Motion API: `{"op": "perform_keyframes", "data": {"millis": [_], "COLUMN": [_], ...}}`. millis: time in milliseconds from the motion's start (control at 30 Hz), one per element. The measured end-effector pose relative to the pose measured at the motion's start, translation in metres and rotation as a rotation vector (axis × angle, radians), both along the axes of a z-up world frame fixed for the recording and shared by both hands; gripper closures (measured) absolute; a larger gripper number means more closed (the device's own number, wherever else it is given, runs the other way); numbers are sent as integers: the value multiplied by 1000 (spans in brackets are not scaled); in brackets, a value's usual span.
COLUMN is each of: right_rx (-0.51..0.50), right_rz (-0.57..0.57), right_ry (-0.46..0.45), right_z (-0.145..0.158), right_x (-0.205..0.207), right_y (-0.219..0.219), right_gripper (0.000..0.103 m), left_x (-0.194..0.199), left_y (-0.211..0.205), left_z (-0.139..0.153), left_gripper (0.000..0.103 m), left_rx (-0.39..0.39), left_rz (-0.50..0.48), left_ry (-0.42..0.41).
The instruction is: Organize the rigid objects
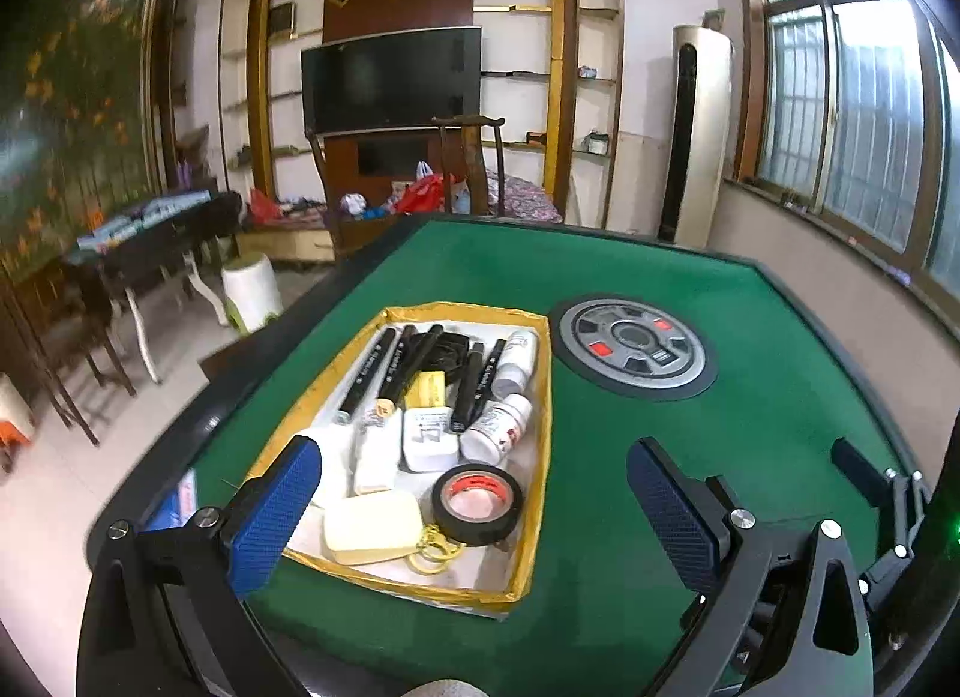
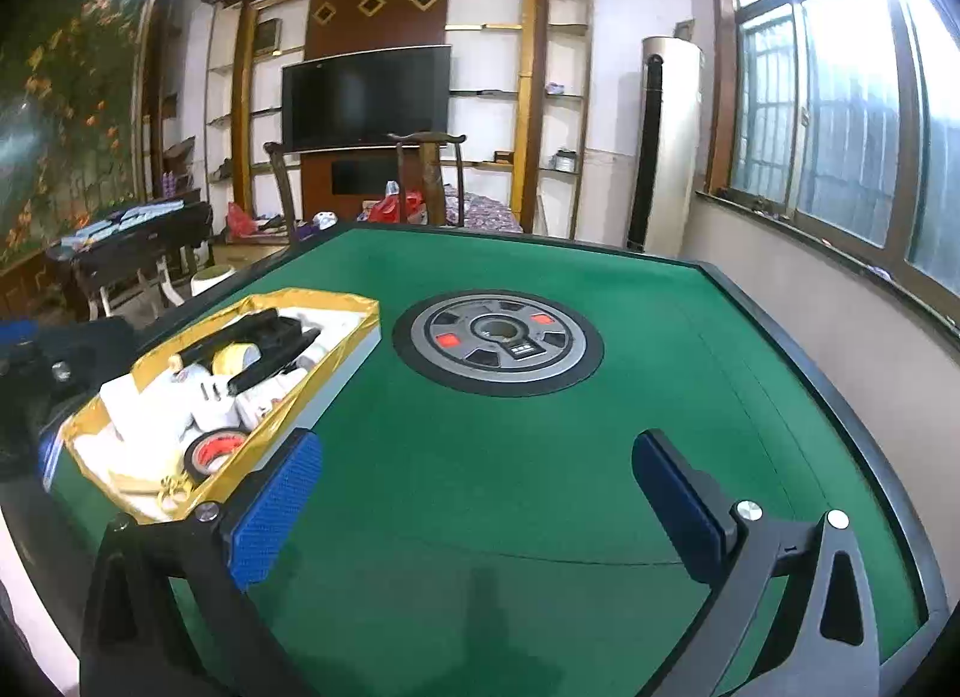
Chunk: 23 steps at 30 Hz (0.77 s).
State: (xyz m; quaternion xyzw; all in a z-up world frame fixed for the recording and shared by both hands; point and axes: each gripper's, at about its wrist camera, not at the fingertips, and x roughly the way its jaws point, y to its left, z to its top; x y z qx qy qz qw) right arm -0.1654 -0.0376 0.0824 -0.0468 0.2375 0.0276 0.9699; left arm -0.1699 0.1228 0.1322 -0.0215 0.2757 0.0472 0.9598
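the left claw (image 1: 474, 508) has its two blue fingers (image 1: 273, 514) spread wide apart, with nothing held between them. the right claw (image 2: 477, 508) is spread wide too and holds nothing. both claws point forward, side by side, tipped a little downward.

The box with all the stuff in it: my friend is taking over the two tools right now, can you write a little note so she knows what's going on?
Left tool: open, holding nothing, over the near end of the box.
Right tool: open, holding nothing, over bare green table to the right of the box.
In the box: black pens, white bottles, a charger, a white case, a tape roll and a yellow clip.
Done: everything seen is in the box; nothing loose shows on the table.
Left: perhaps tidying inside the box. I can't tell if more is needed.
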Motion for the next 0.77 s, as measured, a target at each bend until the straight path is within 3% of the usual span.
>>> {"op": "perform_keyframes", "data": {"millis": [367,767], "right_rx": [-78,-175], "right_rz": [58,105], "right_ry": [20,35], "right_z": [-10,-16], "right_x": [-1,-1], "right_y": [33,70], "right_gripper": [0,0], "left_x": [0,11], "left_y": [20,51], "left_z": [-4,-27], "left_gripper": [1,1], "left_rx": [51,-32], "left_rz": [94,125], "left_ry": [2,73]}}
